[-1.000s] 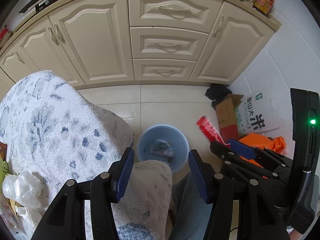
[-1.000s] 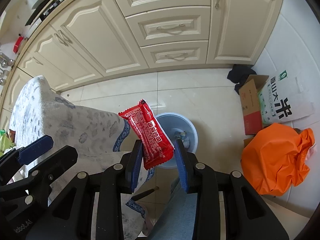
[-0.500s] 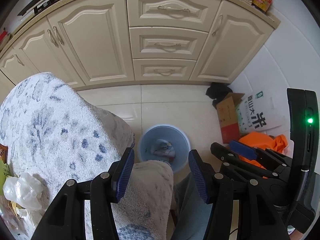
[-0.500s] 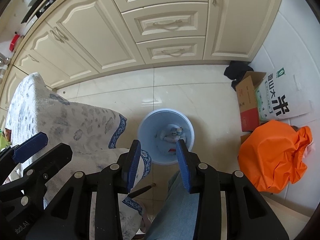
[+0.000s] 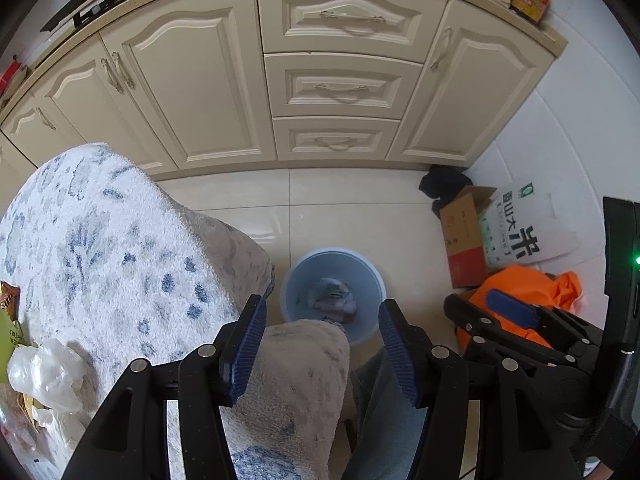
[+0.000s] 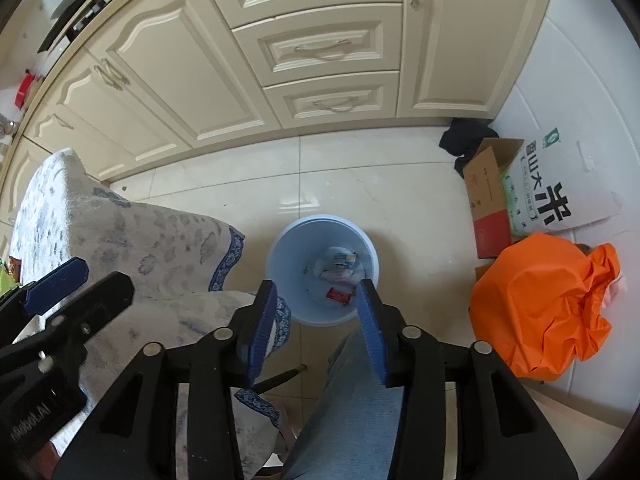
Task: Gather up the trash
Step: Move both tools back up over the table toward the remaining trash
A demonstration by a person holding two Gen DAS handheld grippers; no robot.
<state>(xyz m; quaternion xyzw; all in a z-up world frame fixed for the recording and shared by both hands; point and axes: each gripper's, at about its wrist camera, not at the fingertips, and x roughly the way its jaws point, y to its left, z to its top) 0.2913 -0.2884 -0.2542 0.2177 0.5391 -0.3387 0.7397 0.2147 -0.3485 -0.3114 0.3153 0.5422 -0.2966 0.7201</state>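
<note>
Fingers of the right gripper [image 6: 316,292] are spreading, nothing between them; the left gripper [image 5: 320,312] is spread, empty. A small red wrapper [image 6: 338,295] lies flat in the pale blue bin [image 6: 280,248] among crumpled white trash.

White sack [image 6: 560,188] — big black "米", smaller characters above — unclear.
</note>
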